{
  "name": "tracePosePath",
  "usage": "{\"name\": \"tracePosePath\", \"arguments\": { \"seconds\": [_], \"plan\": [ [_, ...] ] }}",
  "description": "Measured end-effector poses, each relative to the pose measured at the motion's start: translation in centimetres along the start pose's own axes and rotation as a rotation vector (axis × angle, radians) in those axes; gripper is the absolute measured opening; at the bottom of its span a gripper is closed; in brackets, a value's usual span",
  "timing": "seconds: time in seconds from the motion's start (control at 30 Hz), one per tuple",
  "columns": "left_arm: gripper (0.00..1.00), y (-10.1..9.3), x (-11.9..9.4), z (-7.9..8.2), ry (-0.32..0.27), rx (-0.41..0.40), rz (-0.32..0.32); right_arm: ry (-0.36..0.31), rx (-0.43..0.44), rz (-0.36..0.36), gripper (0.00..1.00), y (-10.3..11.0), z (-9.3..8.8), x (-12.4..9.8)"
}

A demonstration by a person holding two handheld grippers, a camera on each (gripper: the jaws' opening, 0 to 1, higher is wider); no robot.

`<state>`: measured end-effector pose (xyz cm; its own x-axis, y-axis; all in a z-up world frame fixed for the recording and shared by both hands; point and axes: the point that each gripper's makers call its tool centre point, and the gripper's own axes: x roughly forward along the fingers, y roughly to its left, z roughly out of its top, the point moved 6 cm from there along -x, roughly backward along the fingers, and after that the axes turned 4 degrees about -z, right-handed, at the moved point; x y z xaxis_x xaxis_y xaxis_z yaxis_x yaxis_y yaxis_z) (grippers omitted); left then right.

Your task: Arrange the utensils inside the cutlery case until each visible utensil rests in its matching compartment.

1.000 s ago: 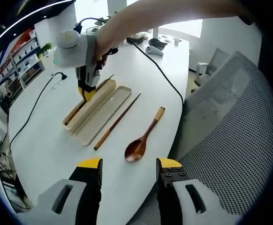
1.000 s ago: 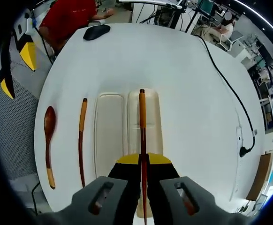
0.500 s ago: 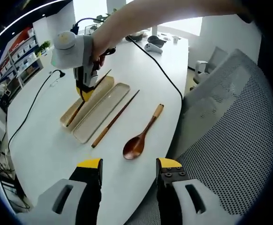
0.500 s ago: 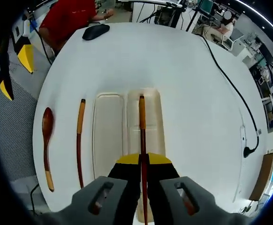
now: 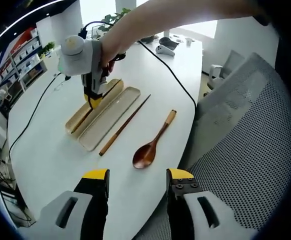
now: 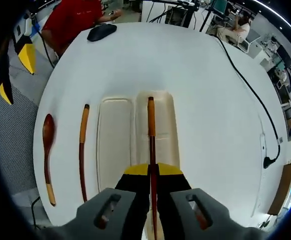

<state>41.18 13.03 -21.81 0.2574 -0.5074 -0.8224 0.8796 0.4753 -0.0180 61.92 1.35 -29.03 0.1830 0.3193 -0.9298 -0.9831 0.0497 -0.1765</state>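
**Inspector:** Wooden chopstick sits clamped between the jaws of your right gripper, its pale end over the right tray of the open cutlery case. Release it tilted and it may bridge the rim or roll out onto the desk.

**Operator:** And the rest?

**Inspector:** The second chopstick and the spoon lie on the desk beside the case's left tray. Your left gripper hangs off the desk edge, jaws wide and empty. Dragging the case sideways could knock that loose chopstick away.
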Motion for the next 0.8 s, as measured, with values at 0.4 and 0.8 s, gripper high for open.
{"name": "tracePosePath", "arguments": {
  "seconds": [0.4, 0.8],
  "plan": [
    [0.47, -0.04, 0.02, -0.14, 0.007, 0.0, -0.003, 0.017, -0.019, -0.004, 0.0, -0.09, -0.11, 0.71],
    [0.47, -0.02, 0.0, -0.13, 0.012, 0.001, -0.002, 0.017, 0.029, -0.058, 0.05, -0.57, -0.42, 0.11]
  ]
}}
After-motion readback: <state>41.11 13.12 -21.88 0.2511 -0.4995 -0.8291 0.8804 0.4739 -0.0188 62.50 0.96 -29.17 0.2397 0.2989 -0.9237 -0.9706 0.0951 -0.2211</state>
